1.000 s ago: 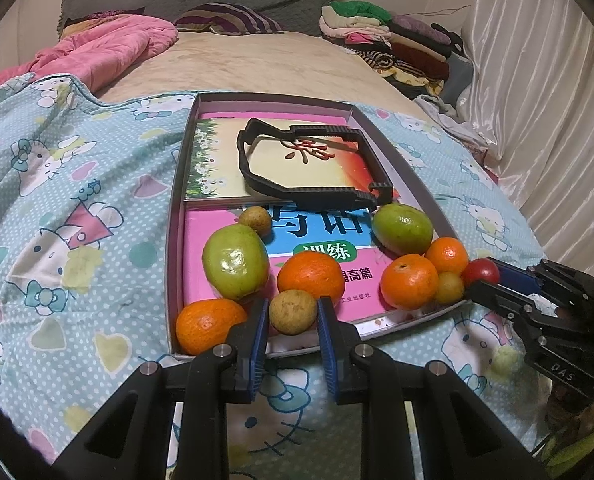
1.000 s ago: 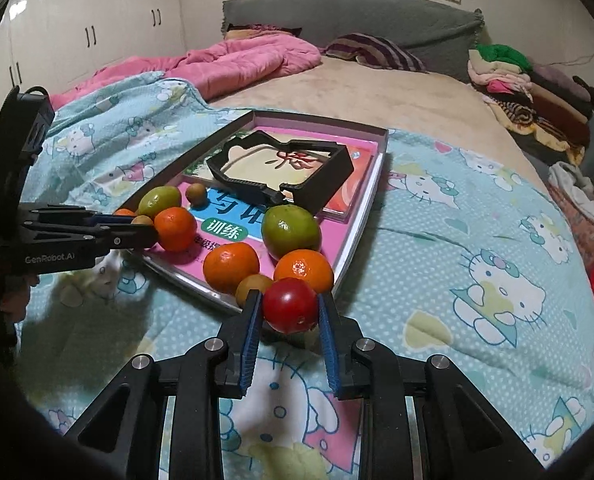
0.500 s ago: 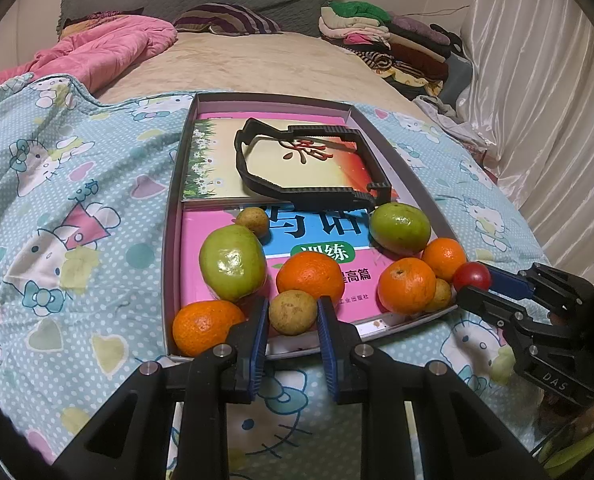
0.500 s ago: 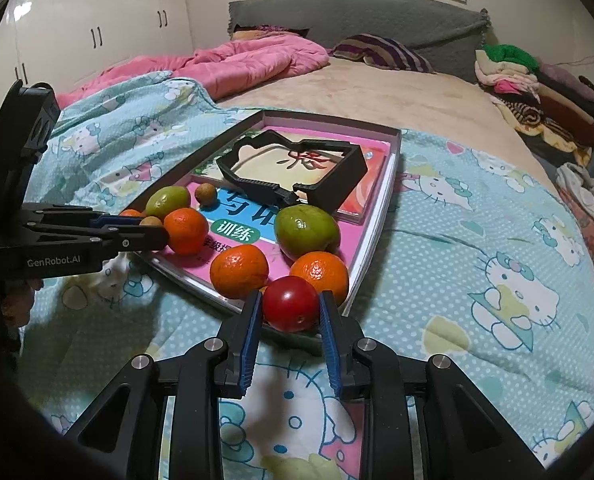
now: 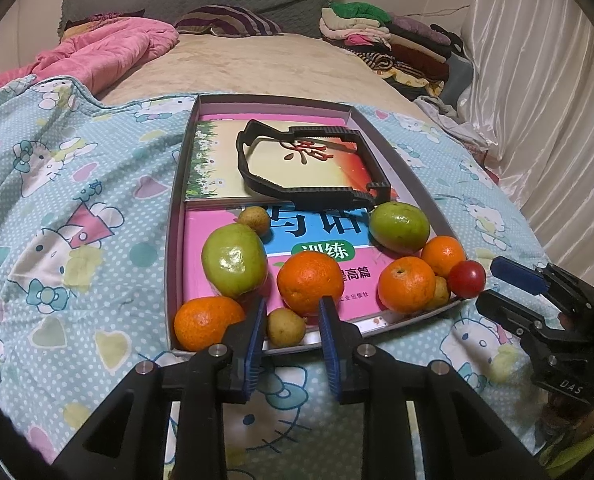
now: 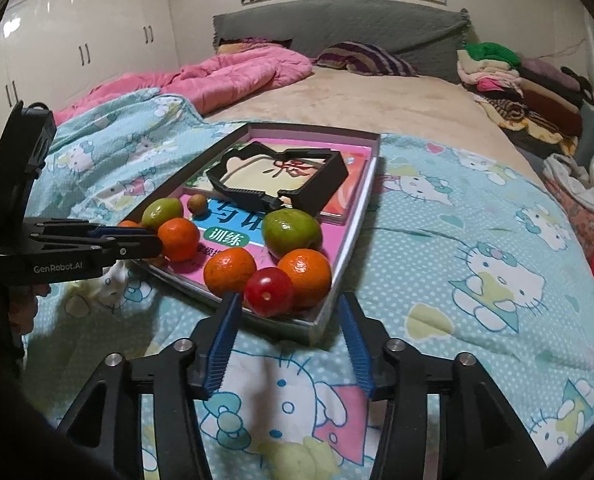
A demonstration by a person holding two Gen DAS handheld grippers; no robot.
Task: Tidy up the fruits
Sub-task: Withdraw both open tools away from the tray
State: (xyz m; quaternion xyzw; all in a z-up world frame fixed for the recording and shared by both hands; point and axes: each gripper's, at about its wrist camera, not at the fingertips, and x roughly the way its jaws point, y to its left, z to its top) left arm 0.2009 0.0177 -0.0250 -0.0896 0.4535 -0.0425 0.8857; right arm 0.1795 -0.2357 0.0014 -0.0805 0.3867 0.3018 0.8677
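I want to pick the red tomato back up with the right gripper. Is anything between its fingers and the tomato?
Nothing visible. The right gripper is open, and the red tomato sits in the tray corner just ahead of it, touching two oranges behind.

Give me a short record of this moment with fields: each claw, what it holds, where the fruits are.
left claw: open, around a small brown fruit, not gripping
right claw: open, holds nothing
tomato: in the tray at its near corner, free of the claw
oranges: four in the tray, one just behind the left claw
green fruits: two, one left, one right
black frame: on the books, far half
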